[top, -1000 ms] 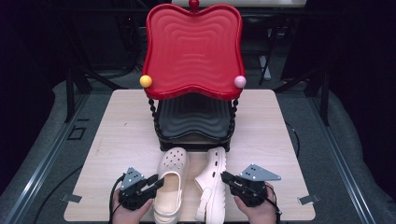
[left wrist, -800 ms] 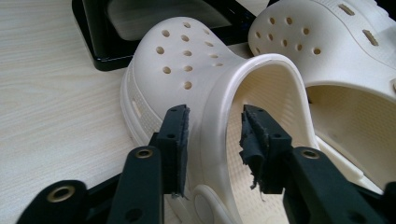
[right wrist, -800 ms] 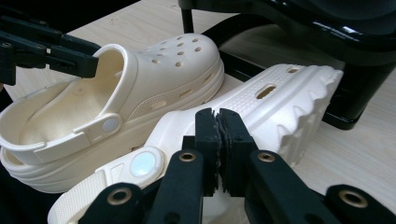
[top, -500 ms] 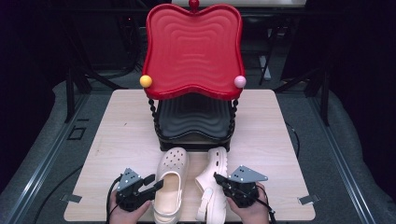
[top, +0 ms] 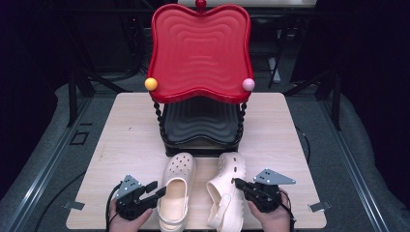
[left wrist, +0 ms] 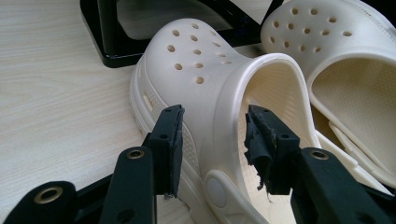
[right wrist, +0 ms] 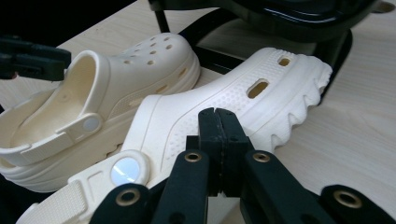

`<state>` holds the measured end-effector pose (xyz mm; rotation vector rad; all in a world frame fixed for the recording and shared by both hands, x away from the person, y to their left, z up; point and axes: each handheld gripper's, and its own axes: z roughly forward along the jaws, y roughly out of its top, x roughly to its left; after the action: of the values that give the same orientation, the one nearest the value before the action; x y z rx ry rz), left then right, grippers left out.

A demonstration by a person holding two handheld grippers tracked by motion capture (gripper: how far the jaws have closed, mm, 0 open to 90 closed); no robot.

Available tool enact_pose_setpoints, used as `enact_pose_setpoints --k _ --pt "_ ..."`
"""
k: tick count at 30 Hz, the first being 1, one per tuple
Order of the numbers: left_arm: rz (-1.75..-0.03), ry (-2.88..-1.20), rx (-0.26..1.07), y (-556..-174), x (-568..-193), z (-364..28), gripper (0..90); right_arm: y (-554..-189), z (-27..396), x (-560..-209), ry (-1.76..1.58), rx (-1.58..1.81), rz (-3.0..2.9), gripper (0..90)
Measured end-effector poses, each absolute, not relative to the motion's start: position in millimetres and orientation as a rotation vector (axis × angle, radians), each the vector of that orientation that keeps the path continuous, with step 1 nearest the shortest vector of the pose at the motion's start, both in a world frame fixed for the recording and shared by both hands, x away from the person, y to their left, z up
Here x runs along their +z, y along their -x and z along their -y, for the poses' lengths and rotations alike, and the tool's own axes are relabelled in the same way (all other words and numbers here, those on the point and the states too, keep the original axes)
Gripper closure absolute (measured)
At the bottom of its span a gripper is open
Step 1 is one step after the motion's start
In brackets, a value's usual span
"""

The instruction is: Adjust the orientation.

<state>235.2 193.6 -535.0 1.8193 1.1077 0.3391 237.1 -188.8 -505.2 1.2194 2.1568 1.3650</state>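
**Two cream clogs at the near edge of the table, a gripper at each**

Here, I see a pair of cream foam clogs lying side by side at the near middle of a pale wooden table [top: 125,140], toes pointing away from me. The left clog [top: 176,191] sits upright on its sole, ventilation holes dotted over its toe. The right clog [top: 227,191] is tipped onto its side, so its ridged sole faces the right gripper view, with its heel strap toward me. I can read no brand name or writing on either; the round rivets at the strap hinges look blank or too blurred to tell.

My left gripper [top: 155,189] has its jaws spread wide, one outside the left clog's side wall and one inside its opening. In the left gripper view the wall stands between the pads without being squeezed. My right gripper [top: 238,182] has its jaws pressed together with nothing between them, the tips just beside or touching the right clog's side.

Just beyond the toes stands a black-framed rack [top: 200,145] with beaded posts, carrying a black wavy tray [top: 200,121] below and a large red wavy tray [top: 200,53] above. A yellow ball [top: 151,84] and a pink ball [top: 248,84] mark its front corners.
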Motion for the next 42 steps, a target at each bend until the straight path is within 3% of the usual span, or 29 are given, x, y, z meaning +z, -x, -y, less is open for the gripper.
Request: enact_pose_setpoints --k 11,17,26,31,36,42 --pt "-1.109 -1.815 0.330 -235 -536 -192 57.2 -244 227 -513 -1.428 1.332 -2.050 90.0" --pt "-1.102 -1.814 0.323 -235 -537 -190 57.2 -257 250 -538 -1.598 1.238 -2.037 90.0" --pt "-1.101 -1.818 0.324 -235 -538 -190 57.2 -265 251 -550 -1.634 1.276 -2.022 89.1" --pt "-1.100 -1.812 0.326 -234 -537 -189 57.2 -255 248 -535 -1.568 1.188 -1.994 74.3" --pt "-1.096 -1.810 0.328 -234 -537 -188 57.1 -238 236 -509 -1.468 1.245 -1.929 65.9" --pt "-1.092 -1.836 0.324 -235 -539 -184 57.5 -217 219 -514 -1.389 1.181 -1.982 61.3"
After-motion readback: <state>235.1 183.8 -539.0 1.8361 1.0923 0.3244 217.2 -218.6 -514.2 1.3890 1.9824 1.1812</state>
